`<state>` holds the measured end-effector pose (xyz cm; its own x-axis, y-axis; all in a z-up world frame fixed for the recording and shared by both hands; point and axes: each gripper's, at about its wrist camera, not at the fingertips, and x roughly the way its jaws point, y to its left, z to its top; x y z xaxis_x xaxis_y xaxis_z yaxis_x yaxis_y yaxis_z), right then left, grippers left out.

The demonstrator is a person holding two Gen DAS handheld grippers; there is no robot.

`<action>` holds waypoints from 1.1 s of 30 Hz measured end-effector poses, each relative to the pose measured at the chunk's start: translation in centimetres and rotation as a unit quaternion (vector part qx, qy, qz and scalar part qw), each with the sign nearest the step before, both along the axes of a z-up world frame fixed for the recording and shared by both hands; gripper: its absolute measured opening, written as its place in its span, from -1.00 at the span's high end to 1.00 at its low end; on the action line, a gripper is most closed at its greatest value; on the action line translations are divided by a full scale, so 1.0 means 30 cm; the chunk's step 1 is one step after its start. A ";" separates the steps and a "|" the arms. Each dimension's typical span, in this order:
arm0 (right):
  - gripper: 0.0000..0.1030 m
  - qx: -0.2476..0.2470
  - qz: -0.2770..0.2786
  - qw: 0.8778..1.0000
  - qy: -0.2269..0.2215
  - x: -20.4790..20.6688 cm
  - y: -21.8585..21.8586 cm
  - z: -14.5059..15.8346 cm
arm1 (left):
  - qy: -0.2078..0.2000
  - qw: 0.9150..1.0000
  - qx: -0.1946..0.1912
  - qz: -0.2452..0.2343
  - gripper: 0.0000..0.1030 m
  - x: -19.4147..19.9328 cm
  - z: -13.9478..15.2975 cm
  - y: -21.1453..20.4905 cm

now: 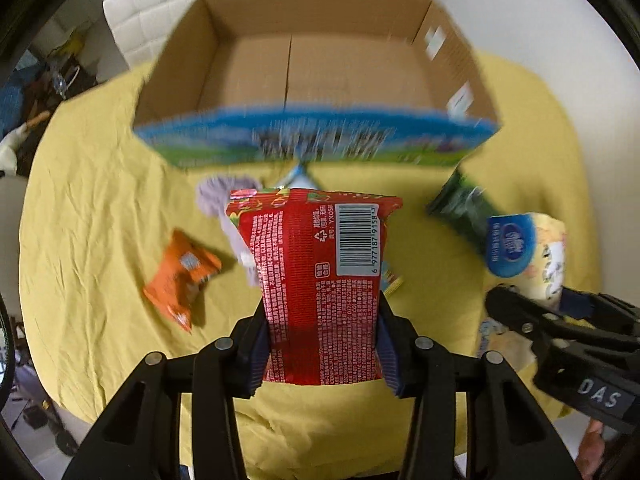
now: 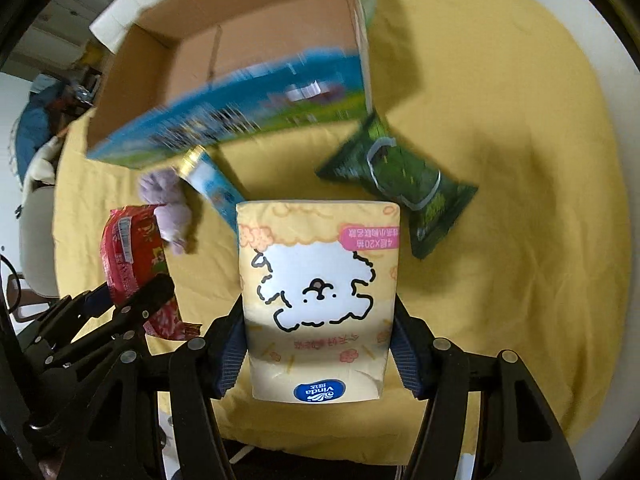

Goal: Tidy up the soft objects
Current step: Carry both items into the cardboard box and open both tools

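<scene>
Yellow cloth (image 1: pixel 100 208): cardboard box (image 1: pixel 316 68) bare inside; tools hold packets.

Red snack bag (image 1: pixel 320 280) held upright, barcode side shown. Yellow tissue pack (image 2: pixel 318 300) with white dog print held upright. Orange packet (image 1: pixel 182 280), purple plush (image 1: pixel 224 200), green bag (image 2: pixel 400 180), blue-white tube (image 2: pixel 212 188) laid on yellow cloth before open cardboard box (image 1: pixel 320 72).
</scene>
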<state>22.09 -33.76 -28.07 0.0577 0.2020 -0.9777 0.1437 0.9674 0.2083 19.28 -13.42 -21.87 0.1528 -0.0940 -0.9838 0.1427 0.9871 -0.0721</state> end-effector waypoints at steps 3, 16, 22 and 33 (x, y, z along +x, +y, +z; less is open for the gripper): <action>-0.25 0.012 0.003 1.000 -0.022 0.030 -0.002 0.089 | -0.025 1.000 -0.017 -0.002 0.17 0.051 0.107 0.002; -0.25 0.016 0.007 0.993 -0.113 0.290 0.019 0.446 | -0.083 0.996 -0.045 -0.003 0.17 0.424 0.245 0.002; -0.26 -0.010 0.009 0.993 -0.113 0.552 0.070 0.328 | -0.025 0.997 -0.070 0.011 0.17 0.686 0.099 0.023; -0.26 -0.020 0.031 0.998 -0.043 0.875 0.163 -0.086 | 0.093 0.990 -0.110 0.007 0.17 1.011 -0.228 -0.009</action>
<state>48.34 -28.88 -30.64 0.1307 0.1677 -0.9771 0.0668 0.9819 0.1774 49.61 -13.69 -28.70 -0.0269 -0.3081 -0.9510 0.0923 0.9465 -0.3092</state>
